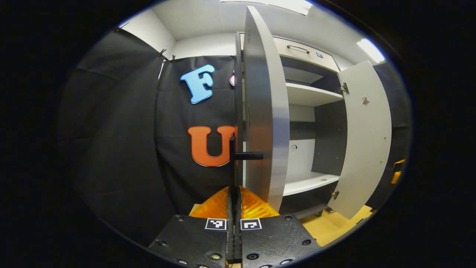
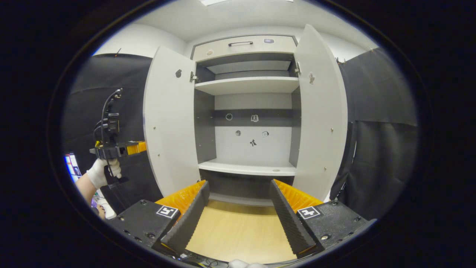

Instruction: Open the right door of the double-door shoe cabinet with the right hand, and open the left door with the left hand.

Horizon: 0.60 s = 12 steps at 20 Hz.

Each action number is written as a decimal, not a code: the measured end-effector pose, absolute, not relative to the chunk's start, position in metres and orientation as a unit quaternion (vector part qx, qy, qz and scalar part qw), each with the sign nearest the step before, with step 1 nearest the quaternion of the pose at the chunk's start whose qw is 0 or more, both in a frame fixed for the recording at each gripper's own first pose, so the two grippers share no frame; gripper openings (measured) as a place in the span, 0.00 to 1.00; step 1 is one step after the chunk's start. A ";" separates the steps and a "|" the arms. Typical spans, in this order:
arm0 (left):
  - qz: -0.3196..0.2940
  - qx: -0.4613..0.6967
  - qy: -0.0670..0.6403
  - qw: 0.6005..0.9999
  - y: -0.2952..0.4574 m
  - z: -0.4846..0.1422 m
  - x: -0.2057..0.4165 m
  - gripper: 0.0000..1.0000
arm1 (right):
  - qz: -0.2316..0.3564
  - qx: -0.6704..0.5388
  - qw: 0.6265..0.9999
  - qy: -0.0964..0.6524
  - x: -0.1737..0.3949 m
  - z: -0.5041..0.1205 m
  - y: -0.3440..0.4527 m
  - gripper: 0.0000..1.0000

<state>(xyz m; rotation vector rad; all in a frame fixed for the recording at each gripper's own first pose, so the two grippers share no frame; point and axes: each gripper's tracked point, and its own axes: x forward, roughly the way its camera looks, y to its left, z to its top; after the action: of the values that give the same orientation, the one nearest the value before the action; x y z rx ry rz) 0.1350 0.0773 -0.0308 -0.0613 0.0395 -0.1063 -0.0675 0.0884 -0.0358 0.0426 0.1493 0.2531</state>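
Booth: black cloth walls hang on both sides of a pale shoe cabinet [image 2: 253, 149] that stands on a wood-toned floor [image 2: 238, 230].
Shoe cabinet: both doors stand swung outward, baring an upper shelf [image 2: 247, 85] and a lower shelf [image 2: 247, 168]; a drawer front with a dark handle runs across the top.
Left door: [image 2: 169, 119] open, seen nearly edge-on in the left gripper view [image 1: 266, 111] (its inner face catches the light).
Left door handle: a dark bar [image 1: 233, 163] stands off the door's outer face on a short post.
Left gripper: [image 1: 234, 203] its two fingers are clenched together on the handle bar; in the right gripper view it is held by a gloved hand [image 2: 102, 173] just left of the left door.
Right door: [image 2: 319, 111] open, well clear of the cabinet front.
Right gripper: [image 2: 238, 201] fingers spread wide, released, grasping nothing, facing the open cabinet from a little way back above the floor.
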 end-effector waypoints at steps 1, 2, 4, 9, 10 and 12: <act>-0.053 -0.032 0.022 0.998 0.077 -0.032 0.136 0.00 | 0.125 0.021 0.989 0.075 -0.067 -0.037 0.088 1.00; -0.051 -0.035 0.022 0.998 0.077 -0.032 0.138 0.00 | 0.123 0.022 0.989 0.074 -0.068 -0.036 0.087 1.00; -0.048 -0.039 0.026 0.998 0.077 -0.032 0.136 0.00 | 0.121 0.021 0.990 0.074 -0.069 -0.035 0.086 1.00; -0.046 -0.036 0.033 0.998 0.078 -0.031 0.137 0.01 | 0.113 0.027 0.991 0.068 -0.068 -0.028 0.077 1.00; -0.046 -0.036 0.035 0.998 0.078 -0.032 0.137 0.00 | 0.112 0.027 0.991 0.067 -0.067 -0.027 0.074 1.00; -0.040 -0.046 0.036 0.997 0.079 -0.032 0.136 0.00 | 0.112 0.025 0.991 0.066 -0.067 -0.027 0.072 1.00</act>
<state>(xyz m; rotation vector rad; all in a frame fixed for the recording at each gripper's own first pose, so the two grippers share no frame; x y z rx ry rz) 0.1362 0.0791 -0.0316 -0.0925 0.0724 -0.0799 -0.0669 0.0720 -0.0266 0.0502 0.1326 0.2242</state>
